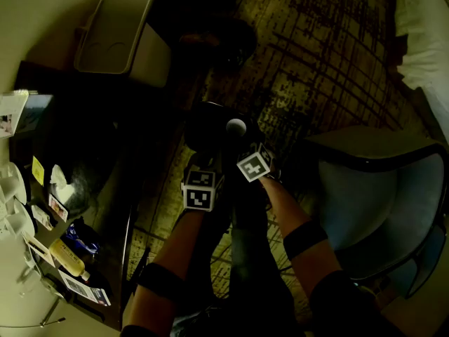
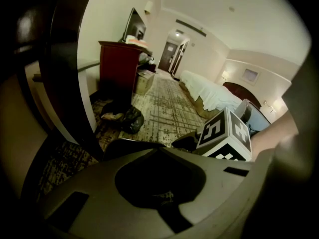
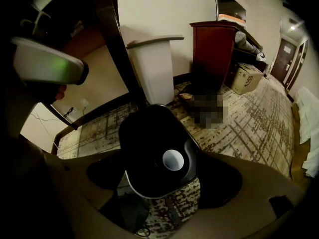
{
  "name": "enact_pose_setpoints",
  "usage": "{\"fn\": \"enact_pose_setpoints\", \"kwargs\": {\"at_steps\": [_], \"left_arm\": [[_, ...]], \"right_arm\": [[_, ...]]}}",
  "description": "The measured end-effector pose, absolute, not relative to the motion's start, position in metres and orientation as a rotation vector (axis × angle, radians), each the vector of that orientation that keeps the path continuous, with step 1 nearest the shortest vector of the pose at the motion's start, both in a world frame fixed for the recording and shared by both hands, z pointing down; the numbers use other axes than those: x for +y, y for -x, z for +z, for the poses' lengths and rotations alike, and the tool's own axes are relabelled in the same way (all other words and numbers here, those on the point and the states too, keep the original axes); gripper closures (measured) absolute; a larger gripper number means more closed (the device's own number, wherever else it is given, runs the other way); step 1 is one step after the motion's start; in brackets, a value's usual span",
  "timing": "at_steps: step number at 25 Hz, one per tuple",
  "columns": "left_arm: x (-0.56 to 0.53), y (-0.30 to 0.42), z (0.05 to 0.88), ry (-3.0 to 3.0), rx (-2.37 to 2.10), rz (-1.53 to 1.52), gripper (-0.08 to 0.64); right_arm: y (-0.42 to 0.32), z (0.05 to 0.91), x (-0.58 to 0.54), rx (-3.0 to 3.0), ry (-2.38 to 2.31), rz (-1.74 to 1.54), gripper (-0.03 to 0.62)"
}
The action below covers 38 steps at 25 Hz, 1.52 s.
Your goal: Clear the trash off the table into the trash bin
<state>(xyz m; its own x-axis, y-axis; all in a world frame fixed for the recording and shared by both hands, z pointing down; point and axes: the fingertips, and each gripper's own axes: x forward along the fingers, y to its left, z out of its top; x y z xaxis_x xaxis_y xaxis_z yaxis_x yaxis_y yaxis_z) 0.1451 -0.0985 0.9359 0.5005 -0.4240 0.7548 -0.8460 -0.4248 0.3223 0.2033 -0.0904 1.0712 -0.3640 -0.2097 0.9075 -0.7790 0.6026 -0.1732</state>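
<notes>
Trash drop seems done: the right tool [image 3: 164, 176] gapes empty over the white cup [image 3: 173, 160] lying in the trash bin [image 1: 203, 128], the left tool [image 2: 158, 153] is closed on nothing, and next comes reaching left to the desk [image 1: 105, 202] for the crumpled tissue [image 1: 59, 181].

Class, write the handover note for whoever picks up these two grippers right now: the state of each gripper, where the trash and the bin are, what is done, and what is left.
Left gripper: shut, nothing seen in it, beside the bin.
Right gripper: open and empty, above the bin's mouth.
Trash bin: black, on the carpet next to the table.
Done: a white cup lies inside the bin.
Left: the table holds a yellow bottle, crumpled white paper and packets. It is too dark to tell which of these are trash.
</notes>
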Motion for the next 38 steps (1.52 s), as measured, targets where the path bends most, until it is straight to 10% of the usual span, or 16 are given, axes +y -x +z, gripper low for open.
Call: {"fn": "enact_pose_setpoints", "kwargs": {"at_steps": [10, 22, 38], "left_arm": [[-0.076, -0.146, 0.706, -2.154, -1.090, 0.686, 0.560], [-0.054, -0.013, 0.540, -2.083, -1.503, 0.468, 0.560], [0.130, 0.264, 0.491, -1.385, -2.211, 0.308, 0.560]], "right_arm": [[-0.223, 0.793, -0.119, -2.051, -1.051, 0.610, 0.589], [-0.104, 0.583, -0.135, -2.328, -0.928, 0.376, 0.589], [0.192, 0.518, -0.009, -2.584, -0.079, 0.106, 0.588]]}}
